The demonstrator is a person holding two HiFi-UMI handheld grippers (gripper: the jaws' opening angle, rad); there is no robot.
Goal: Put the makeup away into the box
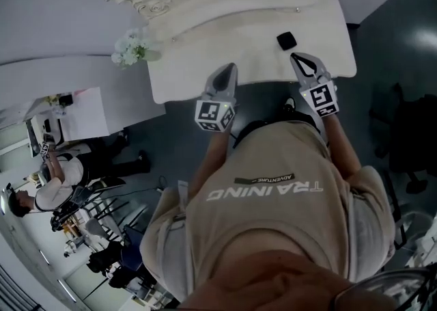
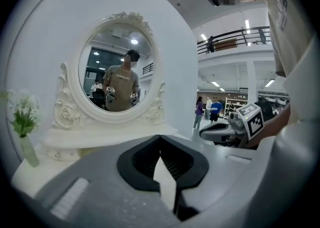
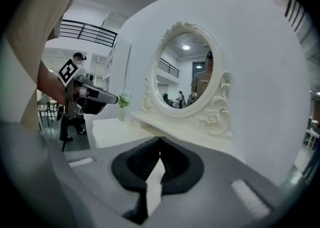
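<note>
Finds the makeup, a small black squarish case, lying flat on the white tabletop towards its right end, turned corner-on like a diamond. Gives no long axis or facing for it: too square and too small in the head view to tell. Places it near the tips of the right gripper, just ahead of them and slightly left, not touching. Reads that gripper's jaws as pressed together at the tips, with nothing between the dark pads. Reads the same for the left gripper: jaws together and empty, poised over the near edge of the tabletop, well apart from the makeup. Has both grippers side by side, pointing towards the oval mirror at the back of the tabletop. Notes white flowers in a vase by the left end.
</note>
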